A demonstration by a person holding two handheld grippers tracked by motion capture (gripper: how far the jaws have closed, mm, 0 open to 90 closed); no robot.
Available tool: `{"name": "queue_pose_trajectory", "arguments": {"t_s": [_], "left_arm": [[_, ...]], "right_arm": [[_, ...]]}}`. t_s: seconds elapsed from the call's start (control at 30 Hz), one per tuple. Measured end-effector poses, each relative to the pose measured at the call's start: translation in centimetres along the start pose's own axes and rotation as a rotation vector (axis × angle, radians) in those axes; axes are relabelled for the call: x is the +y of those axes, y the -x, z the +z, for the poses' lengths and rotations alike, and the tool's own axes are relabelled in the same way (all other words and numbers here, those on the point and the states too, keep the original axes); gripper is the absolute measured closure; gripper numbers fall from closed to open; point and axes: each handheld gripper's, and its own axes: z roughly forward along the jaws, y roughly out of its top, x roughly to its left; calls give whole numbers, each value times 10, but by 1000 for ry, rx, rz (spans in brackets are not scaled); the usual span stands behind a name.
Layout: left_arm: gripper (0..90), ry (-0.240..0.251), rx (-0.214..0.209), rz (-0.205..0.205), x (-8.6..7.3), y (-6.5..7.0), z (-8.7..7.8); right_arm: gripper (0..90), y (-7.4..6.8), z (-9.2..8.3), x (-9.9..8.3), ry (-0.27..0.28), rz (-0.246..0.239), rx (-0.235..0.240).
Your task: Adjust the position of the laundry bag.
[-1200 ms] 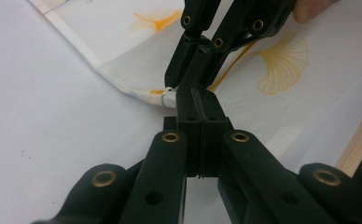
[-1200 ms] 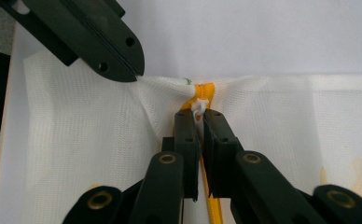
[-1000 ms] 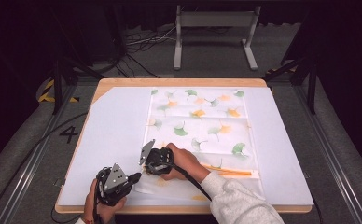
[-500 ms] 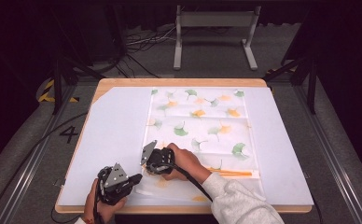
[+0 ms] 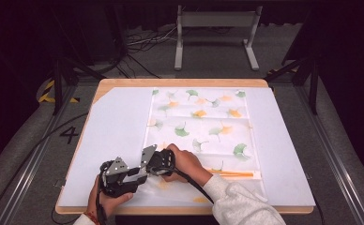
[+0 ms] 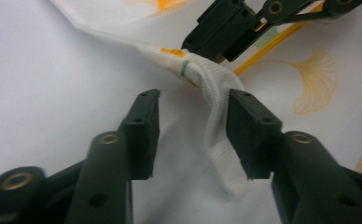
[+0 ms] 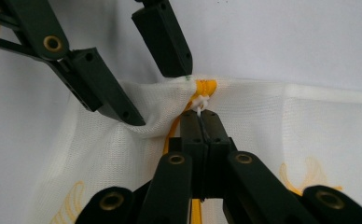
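Observation:
A white cloth (image 5: 199, 126) printed with green and orange ginkgo leaves lies flat on the table, and its near left corner is lifted. My right gripper (image 5: 154, 168) is shut on that corner, pinching the bunched hem (image 7: 198, 103) between its jaws (image 7: 200, 128). My left gripper (image 5: 135, 174) sits close beside it, open. In the left gripper view a raised fold of cloth (image 6: 214, 93) runs between the jaws around the left gripper's midpoint (image 6: 193, 135) and rests against the right jaw. The right gripper (image 6: 237, 28) holds the fold just beyond.
A white cover (image 5: 114, 126) is spread over the wooden table (image 5: 180, 82). An orange stripe (image 5: 231, 174) crosses the cloth near its front edge. A metal stand (image 5: 215, 35) and cables lie on the floor beyond the table.
The left gripper has moved up and to the right, closing in on the right gripper at the cloth corner. The right hand has barely shifted.

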Motion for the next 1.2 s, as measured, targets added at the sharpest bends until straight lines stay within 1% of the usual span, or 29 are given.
{"name": "queue_pose_trajectory", "arguments": {"t_s": [0.03, 0.1, 0.13, 0.17, 0.3, 0.37, 0.43, 0.47, 0.5, 0.57, 0.6, 0.63, 0.67, 0.73, 0.8, 0.83, 0.9, 0.93, 0.97, 1.03, 1.07, 1.13, 1.2], "left_arm": [[650, -5, -20, 3, 1, 0, 1], [789, -2, -37, 2, 2, -1, 1], [851, -16, -43, 10, 4, 0, 2], [882, -16, -43, 10, 4, 0, 2], [890, 4, -54, 6, 4, 0, 1], [891, 20, -44, 8, 4, 0, -1], [892, 43, -39, -12, 4, 0, -4], [892, 43, -42, -14, 4, 0, -5], [892, 52, -36, -10, 3, 0, -6], [892, 67, -36, -26, 3, -1, -8], [892, 74, -31, -22, 3, -1, -8], [892, 72, -32, -22, 3, -1, -9], [892, 71, -30, -23, 3, -1, -9], [893, 74, -17, -22, 3, -2, -10], [892, 80, -19, -41, 3, -2, -11], [892, 88, -12, -43, 3, -2, -11], [892, 95, -9, -47, 3, -3, -12], [893, 97, -11, -46, 3, -3, -13], [893, 104, -16, -52, 3, -4, -13], [892, 107, -17, -50, 3, -5, -14], [893, 112, -17, -60, 3, -5, -15], [892, 120, -7, -61, 2, -7, -17], [892, 120, -10, -68, 2, -8, -18]], "right_arm": [[900, -1, 0, 0, -3, -2, -6], [900, -2, 0, 0, -5, -13, -18], [900, -2, 0, 0, -5, -14, -23], [900, -2, 0, 0, -5, -14, -23], [900, -3, -1, 0, -13, -24, -40], [900, -4, -2, -1, -15, -25, -48], [900, -4, -2, 0, -17, -45, -62], [900, -5, -3, 0, -18, -49, -64], [900, -6, -3, 0, -22, -48, -68], [900, -7, -2, 0, -30, -69, -85], [900, -9, -2, 1, -34, -93, -98], [900, -10, -1, 1, -36, -101, -108], [900, -11, -1, 1, -42, -109, -108], [900, -12, 0, 2, -52, -122, -117], [900, -14, 1, 1, -57, -119, -120], [900, -14, 1, 1, -52, -129, -123], [900, -15, 0, 2, -54, -122, -131], [900, -15, -1, 2, -56, -127, -131], [900, -16, -1, 1, -66, -131, -134], [900, -16, -1, 1, -71, -133, -135], [900, -17, 1, 0, -85, -141, -138], [900, -16, 2, -1, -97, -146, -143], [900, -16, 1, -4, -101, -140, -139]]}}
